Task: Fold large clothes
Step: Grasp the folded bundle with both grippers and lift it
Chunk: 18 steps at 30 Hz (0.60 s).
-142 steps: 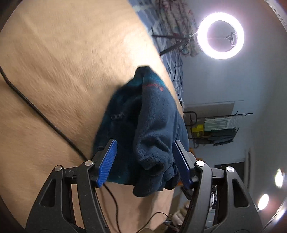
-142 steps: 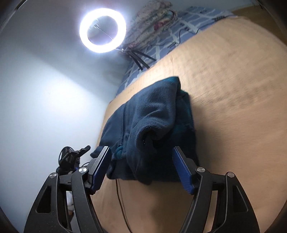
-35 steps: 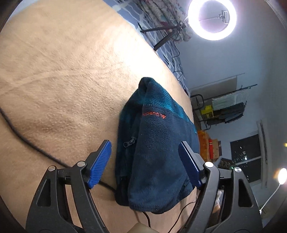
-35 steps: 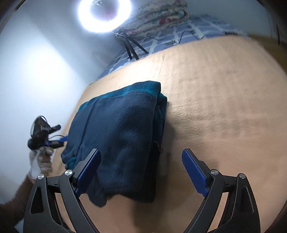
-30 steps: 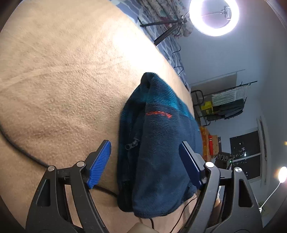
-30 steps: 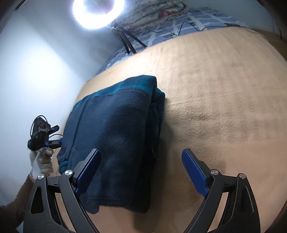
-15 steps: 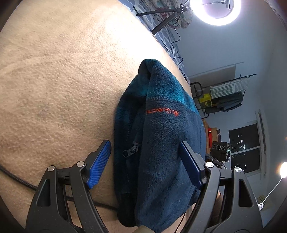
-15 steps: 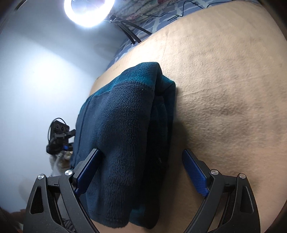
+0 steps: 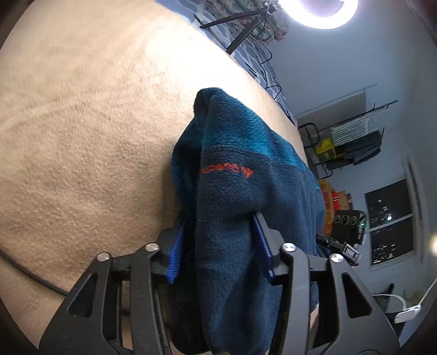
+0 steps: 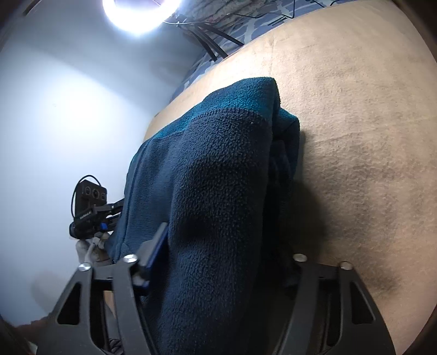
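Note:
A folded dark blue fleece jacket [image 9: 245,191] with an orange logo lies on a tan blanket [image 9: 82,136]. My left gripper [image 9: 218,218] has its jaws closing on the near left end of the fold, and both blue pads [image 9: 176,254] press into the fleece. In the right wrist view the same jacket [image 10: 218,163] fills the middle. My right gripper [image 10: 226,240] is closing on the jacket's near right end. Its left pad [image 10: 155,245] presses the fleece, while the right pad is hidden under the cloth.
A bright ring light [image 9: 322,11] on a tripod stands beyond the bed, beside a patterned blue cover. A black cable [image 9: 27,273] crosses the blanket at the lower left. A clothes rack [image 9: 355,142] and a dark window [image 9: 390,218] are to the right.
Both grippers moved forward over the near edge of the jacket and their jaws narrowed from wide apart to pressing on the fleece. The fold between the pads has bunched up.

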Available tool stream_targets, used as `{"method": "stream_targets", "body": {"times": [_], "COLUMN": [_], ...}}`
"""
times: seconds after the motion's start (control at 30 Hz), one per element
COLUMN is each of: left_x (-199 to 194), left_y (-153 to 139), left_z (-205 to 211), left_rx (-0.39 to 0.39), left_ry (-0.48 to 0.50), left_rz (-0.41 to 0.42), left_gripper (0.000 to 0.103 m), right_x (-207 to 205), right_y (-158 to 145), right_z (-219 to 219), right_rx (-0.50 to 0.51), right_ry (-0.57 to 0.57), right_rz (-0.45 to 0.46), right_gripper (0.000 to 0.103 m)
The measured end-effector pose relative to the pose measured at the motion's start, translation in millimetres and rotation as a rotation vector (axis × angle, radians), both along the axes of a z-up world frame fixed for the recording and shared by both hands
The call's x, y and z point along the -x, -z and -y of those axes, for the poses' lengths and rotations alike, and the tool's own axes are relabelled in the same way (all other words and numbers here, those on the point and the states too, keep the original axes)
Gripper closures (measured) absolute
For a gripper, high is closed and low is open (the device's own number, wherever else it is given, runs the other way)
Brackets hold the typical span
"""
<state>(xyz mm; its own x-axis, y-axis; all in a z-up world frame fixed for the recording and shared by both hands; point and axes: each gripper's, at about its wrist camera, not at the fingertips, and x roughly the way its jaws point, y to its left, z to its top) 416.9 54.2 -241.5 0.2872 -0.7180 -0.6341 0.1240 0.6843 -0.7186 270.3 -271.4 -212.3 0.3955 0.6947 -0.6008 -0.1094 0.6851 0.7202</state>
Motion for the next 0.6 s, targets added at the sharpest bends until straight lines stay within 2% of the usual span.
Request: {"method": "stream_targets", "body": {"times": [0.2, 0.47, 0.6], "left_x": [6.3, 20.8, 28.4], "left_y": [-17.3, -47.1, -59.0], "left_z": [15.3, 35.5, 46.0], "left_rx": [-0.103, -0.212, -0.226], "left_ry": [-0.001, 0.006, 0.025], "left_rz": [0.065, 0.155, 0.181], "left_gripper": [0.069, 0.073, 0.074], "right_x": [10.1, 23.6, 36.6], "right_y": [-16.1, -40.7, -56.3], "right_z": [-6.1, -12.0, -8.3], "right_rx": [0.071, 0.171, 0.210], "right_ry": [0.019, 0.022, 0.014], "right_rz": [0.028, 0.076, 0.104], "right_gripper": [0.060, 0.067, 0.068]}}
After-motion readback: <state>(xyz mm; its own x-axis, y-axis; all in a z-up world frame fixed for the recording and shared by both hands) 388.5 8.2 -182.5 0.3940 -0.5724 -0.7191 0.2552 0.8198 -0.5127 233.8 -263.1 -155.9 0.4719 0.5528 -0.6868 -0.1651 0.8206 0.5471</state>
